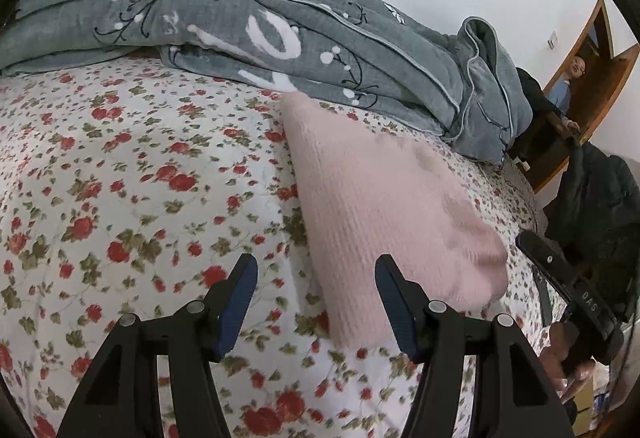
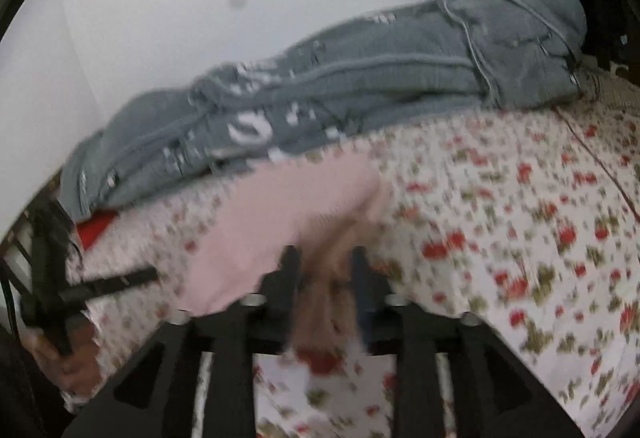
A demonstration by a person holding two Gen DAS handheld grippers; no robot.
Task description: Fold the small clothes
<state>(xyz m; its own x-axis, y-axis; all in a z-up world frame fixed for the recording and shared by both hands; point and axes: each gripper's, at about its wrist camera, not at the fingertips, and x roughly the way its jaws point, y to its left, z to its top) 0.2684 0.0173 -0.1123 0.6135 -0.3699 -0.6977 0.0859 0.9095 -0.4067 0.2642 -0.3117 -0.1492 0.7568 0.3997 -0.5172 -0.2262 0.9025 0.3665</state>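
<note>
A small pink knitted garment lies on the floral bedsheet, its near edge lifted at the right. My left gripper is open and empty just above the sheet, its right finger beside the garment's near left edge. In the blurred right wrist view, my right gripper is shut on a fold of the pink garment, holding that edge up off the sheet. The right gripper's body shows at the right edge of the left wrist view.
A rumpled grey quilt with white print is piled along the back of the bed against a white wall; it also shows in the right wrist view. A person stands in a wooden doorway at far right. Dark clothing hangs by the bed's right edge.
</note>
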